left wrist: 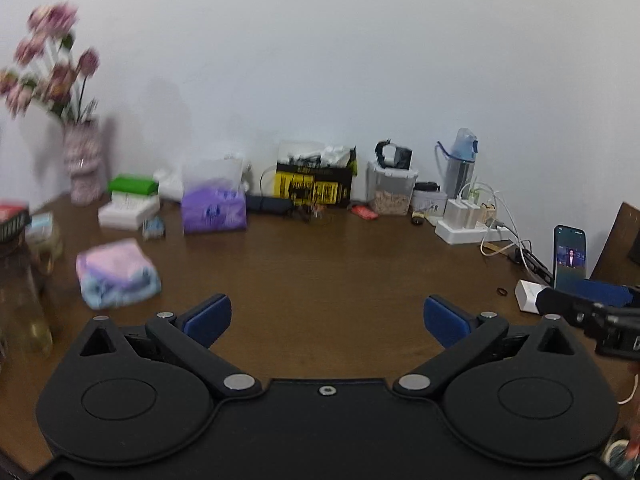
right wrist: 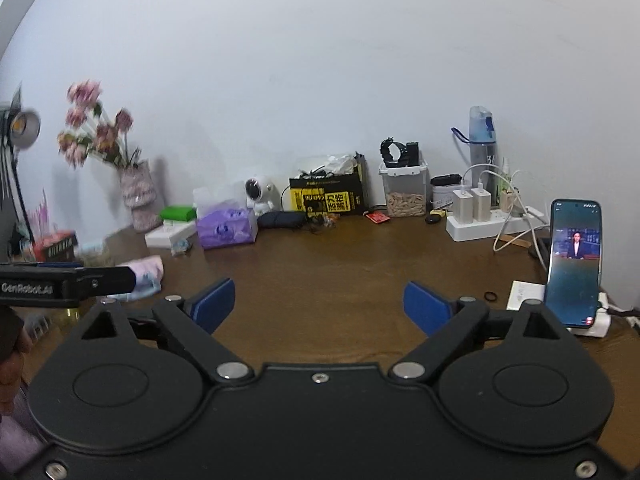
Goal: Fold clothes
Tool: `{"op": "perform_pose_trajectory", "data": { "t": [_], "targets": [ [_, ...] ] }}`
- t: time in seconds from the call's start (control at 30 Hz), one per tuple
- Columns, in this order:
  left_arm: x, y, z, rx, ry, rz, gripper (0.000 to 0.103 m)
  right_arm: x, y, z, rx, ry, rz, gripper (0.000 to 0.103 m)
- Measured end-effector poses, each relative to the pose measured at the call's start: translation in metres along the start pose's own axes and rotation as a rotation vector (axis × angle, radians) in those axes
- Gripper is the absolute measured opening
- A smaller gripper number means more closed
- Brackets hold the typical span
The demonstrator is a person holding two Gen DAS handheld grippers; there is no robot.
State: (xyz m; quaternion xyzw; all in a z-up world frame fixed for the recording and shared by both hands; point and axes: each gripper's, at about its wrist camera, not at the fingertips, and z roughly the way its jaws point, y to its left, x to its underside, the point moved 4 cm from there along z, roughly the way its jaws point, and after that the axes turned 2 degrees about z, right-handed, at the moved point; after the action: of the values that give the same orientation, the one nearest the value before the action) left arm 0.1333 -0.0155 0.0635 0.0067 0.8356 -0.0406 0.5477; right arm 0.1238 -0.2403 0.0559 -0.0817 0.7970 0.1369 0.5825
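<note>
Both wrist views face 1 desk (left wrist: 320,280).

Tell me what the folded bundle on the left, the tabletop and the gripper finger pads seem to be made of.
Folded bundle: soft cloth in pink and pale blue, judging by its rounded layered edges, though it is blurred. Tabletop: brown wood or wood-look laminate, with fine grain and a dull sheen. Left gripper pads: matte blue, probably rubber or foam.

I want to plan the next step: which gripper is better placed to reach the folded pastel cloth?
Probably the left gripper. The folded cloth lies just beyond its left side, while the right gripper sees it farther off, partly behind the other gripper. Both jaws are open, empty.
</note>
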Motion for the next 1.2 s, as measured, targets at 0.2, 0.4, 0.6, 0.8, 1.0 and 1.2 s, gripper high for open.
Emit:
{"op": "perform_pose_trajectory", "data": {
  "t": [0.2,0.4,0.6,0.8,1.0,1.2],
  "targets": [
    [0.058,-0.006,-0.040,-0.010,-0.091,0.091,0.103,0.031,0.020,-0.028,0.020,-0.007,-0.061,0.096],
    [0.089,0.006,-0.066,-0.022,-0.084,0.066,0.103,0.062,0.040,-0.055,0.040,-0.014,-0.121,0.096],
    [0.098,0.008,-0.076,-0.011,-0.069,0.008,0.103,0.098,0.047,-0.065,0.046,0.042,-0.046,0.096],
    [0.126,0.016,-0.075,-0.021,0.000,0.004,0.103,0.107,0.053,-0.062,0.036,0.078,-0.068,0.096],
    [0.137,0.024,-0.074,-0.040,-0.025,-0.054,0.103,0.118,0.053,-0.060,0.039,0.052,-0.052,0.096],
    [0.151,0.022,-0.073,-0.094,-0.096,-0.032,0.103,0.141,0.045,-0.054,0.054,0.084,-0.017,0.096]
  ]
}}
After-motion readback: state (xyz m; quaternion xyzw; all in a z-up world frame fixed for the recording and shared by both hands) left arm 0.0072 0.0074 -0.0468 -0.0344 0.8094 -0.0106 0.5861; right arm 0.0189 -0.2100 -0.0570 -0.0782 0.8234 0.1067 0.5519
